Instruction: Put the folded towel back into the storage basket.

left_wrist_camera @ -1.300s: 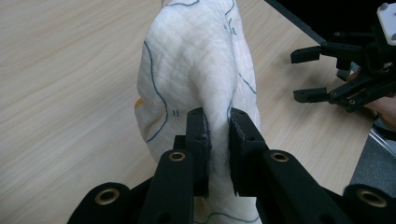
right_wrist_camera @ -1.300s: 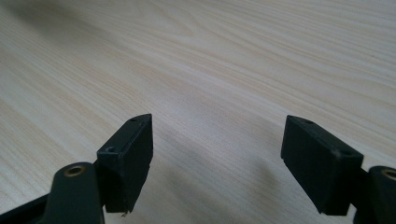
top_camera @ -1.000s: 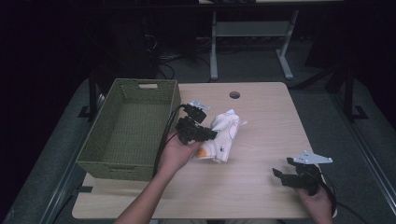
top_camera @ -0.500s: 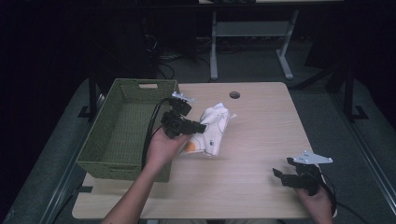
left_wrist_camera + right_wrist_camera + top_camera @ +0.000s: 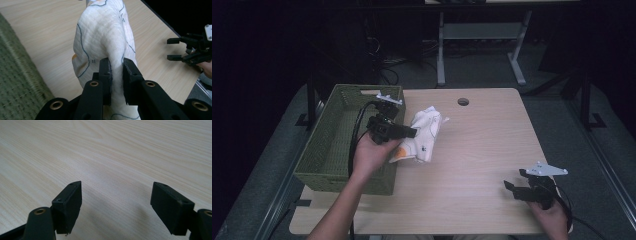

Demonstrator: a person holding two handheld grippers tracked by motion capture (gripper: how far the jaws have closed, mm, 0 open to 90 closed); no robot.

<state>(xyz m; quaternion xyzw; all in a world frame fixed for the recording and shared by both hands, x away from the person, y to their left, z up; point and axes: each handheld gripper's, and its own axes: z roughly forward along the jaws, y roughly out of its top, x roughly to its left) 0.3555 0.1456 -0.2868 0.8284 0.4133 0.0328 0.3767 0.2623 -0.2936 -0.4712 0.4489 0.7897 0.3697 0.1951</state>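
Note:
A white cloth (image 5: 424, 135) with dark line drawings and an orange patch hangs lifted above the wooden table, beside the green woven basket (image 5: 329, 145). My left gripper (image 5: 412, 133) is shut on a fold of the cloth (image 5: 105, 40); in the left gripper view the jaws pinch the fabric between them (image 5: 116, 75). My right gripper (image 5: 513, 184) rests low near the table's front right corner, open, with bare wood between its jaws (image 5: 116, 205). It also appears far off as the right gripper (image 5: 172, 48).
The wooden table (image 5: 492, 150) has a round cable hole (image 5: 463, 102) at its back edge. The basket's near wall (image 5: 17, 82) fills the left of the left gripper view. A metal stand (image 5: 477, 35) is on the dark floor behind the table.
My left gripper has carried the cloth leftward, from the table's middle to the basket's right rim, lifting it. The right gripper has stayed in place, open.

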